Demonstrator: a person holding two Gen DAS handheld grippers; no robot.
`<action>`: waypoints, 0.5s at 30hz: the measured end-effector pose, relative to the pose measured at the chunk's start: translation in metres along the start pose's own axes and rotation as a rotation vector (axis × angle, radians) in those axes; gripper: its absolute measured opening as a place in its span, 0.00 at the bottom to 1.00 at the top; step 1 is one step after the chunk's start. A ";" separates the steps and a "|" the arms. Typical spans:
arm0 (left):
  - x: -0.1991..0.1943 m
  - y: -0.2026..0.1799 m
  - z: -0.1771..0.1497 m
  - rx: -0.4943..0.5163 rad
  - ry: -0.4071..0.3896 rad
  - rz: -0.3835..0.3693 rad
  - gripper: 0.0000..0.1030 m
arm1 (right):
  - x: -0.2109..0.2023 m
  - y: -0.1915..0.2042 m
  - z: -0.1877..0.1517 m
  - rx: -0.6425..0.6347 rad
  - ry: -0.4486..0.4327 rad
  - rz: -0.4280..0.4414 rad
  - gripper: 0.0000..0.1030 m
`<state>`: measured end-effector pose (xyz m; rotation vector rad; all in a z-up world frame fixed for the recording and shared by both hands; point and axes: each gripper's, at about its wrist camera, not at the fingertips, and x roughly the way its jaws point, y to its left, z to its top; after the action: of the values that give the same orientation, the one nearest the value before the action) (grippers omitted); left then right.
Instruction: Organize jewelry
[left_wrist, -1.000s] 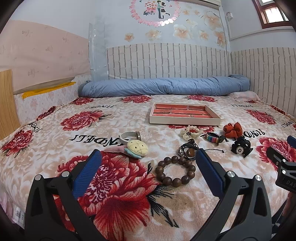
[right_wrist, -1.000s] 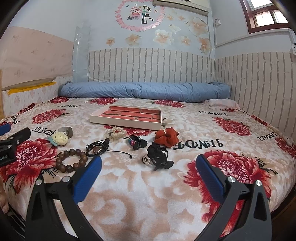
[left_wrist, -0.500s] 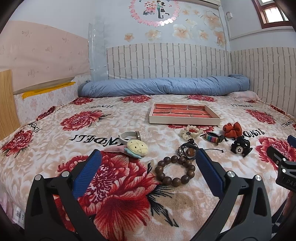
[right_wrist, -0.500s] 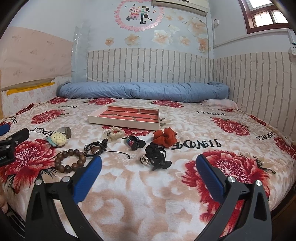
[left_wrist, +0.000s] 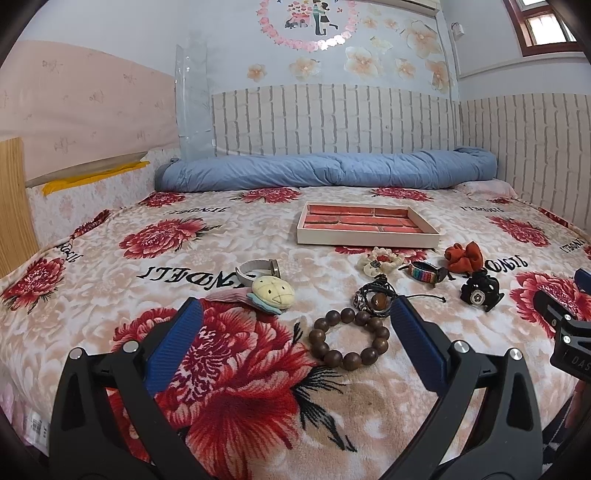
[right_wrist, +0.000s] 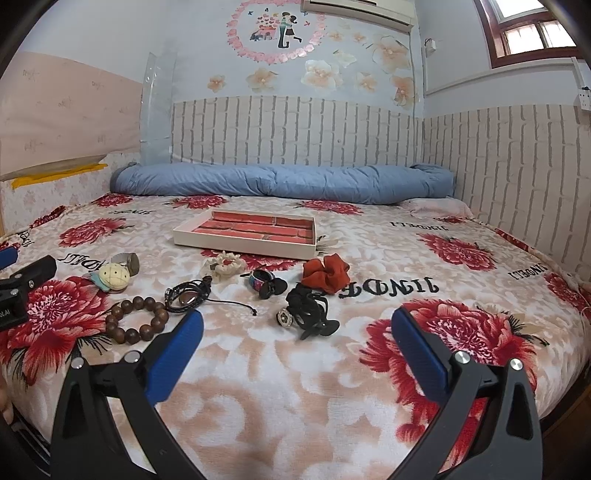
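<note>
The bed (left_wrist: 110, 258) fills the room, spread with a plush blanket of big red flowers, and a rolled blue quilt (left_wrist: 325, 171) lies along the brick-patterned wall at its far side. Out toward the middle sits the jewelry tray (left_wrist: 369, 238), cream-walled with a red lining split into compartments; nothing shows inside it from here.

Both tools hang low over the near edge of the bed. The left hand-held gripper (left_wrist: 295, 328) has its blue-padded fingers spread wide with nothing between them, and the right hand-held gripper (right_wrist: 297, 328) is spread just as wide and equally empty, over bare blanket.

The jewelry lies in a loose band between the grippers and the tray. An orange-red scrunchie (right_wrist: 325, 275) sits nearest the tray's right corner, with a black hair clip (right_wrist: 308, 312) carrying a small round ornament in front of it. A wooden bead bracelet (left_wrist: 351, 338) lies closest to the left gripper, touching a black cord bracelet (left_wrist: 373, 299) with a brown bead just behind it. To the left is a pale plush charm (left_wrist: 273, 291) on a pink piece, and behind that a grey-strapped wristwatch (left_wrist: 256, 269). A cream flower hair tie (left_wrist: 382, 260) rests just before the tray, and beside it a small rainbow-striped band (left_wrist: 424, 273), perhaps a bracelet, though I can't make out its clasp.
</note>
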<state>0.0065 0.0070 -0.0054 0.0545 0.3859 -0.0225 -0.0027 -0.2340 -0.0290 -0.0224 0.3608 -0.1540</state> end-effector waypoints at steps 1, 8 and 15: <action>0.000 0.000 0.000 0.000 0.000 0.000 0.95 | 0.000 0.001 0.000 0.000 0.001 -0.002 0.96; 0.000 0.000 0.000 0.001 0.001 0.000 0.95 | 0.001 0.000 -0.001 0.000 0.003 -0.004 0.96; -0.003 -0.004 -0.004 0.004 0.000 -0.006 0.95 | 0.002 -0.001 -0.002 -0.001 0.002 -0.013 0.96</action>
<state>0.0024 0.0034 -0.0080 0.0574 0.3858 -0.0294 -0.0022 -0.2357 -0.0317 -0.0256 0.3628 -0.1668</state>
